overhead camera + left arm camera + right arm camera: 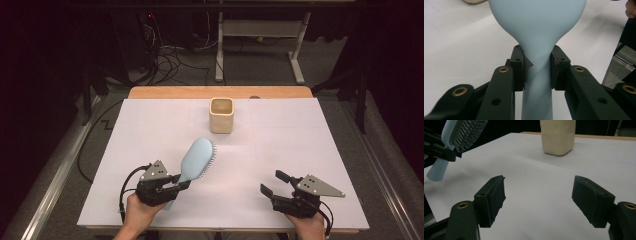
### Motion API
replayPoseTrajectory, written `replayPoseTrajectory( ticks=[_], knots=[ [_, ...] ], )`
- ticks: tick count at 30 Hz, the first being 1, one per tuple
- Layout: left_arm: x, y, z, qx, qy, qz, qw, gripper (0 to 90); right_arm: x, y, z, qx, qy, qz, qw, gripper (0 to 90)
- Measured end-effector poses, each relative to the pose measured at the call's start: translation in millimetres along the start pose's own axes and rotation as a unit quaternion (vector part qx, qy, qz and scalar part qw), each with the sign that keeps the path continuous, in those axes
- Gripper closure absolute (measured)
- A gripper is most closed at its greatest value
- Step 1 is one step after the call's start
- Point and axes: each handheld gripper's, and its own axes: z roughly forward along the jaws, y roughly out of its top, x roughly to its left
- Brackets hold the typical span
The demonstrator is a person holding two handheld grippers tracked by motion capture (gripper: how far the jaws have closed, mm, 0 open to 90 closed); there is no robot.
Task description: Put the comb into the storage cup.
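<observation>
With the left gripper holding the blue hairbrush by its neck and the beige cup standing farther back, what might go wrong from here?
The left gripper clamps the hairbrush only at its narrow neck, where the handle tapers, so the brush may pivot or slip between the jaws.

If the brush is headed for the cup, its wide head looks a tight fit for the opening and could tip the cup over.

The right gripper is open and off to the side, so nothing steadies the cup.

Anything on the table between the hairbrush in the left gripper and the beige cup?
Nothing visible. The left gripper is clamped on the light blue hairbrush at its neck, and only bare white table lies between the brush head and the beige cup. The right gripper stands off to the side.
</observation>
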Motion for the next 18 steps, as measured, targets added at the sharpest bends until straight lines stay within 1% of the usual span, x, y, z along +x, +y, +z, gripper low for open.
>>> replayPoseTrajectory(
  ticks=[3, 5, 9, 14, 18],
  knots=[
    [-0.7, 0.9, 2.2, 0.001, -0.002, 0.003, 1.0, 69.6, 2.8, 2.5, 4.1, -0.002, 0.012, 0.001, 0.9999, 26.7],
    [-2.2, 1.6, 4.0, 0.001, 0.001, 0.005, 1.0, 69.6, 4.3, 3.8, 6.9, -0.002, 0.019, 0.003, 0.9998, 26.6],
    [-4.7, 3.2, 6.9, 0.01, 0.002, 0.014, 0.9998, 69.6, 5.9, 5.8, 12.4, 0.003, 0.028, 0.006, 0.9996, 26.2],
    [-7.1, 4.9, 10.4, 0.012, -0.002, 0.016, 0.9998, 69.6, 8.2, 7.8, 19.7, 0.025, 0.03, 0.011, 0.9992, 26.4],
    [-8.2, 6.2, 13.2, 0.013, -0.004, 0.017, 0.9998, 69.6, 10.8, 9.2, 25.6, 0.037, 0.04, 0.011, 0.9985, 26.7]
  ],
)
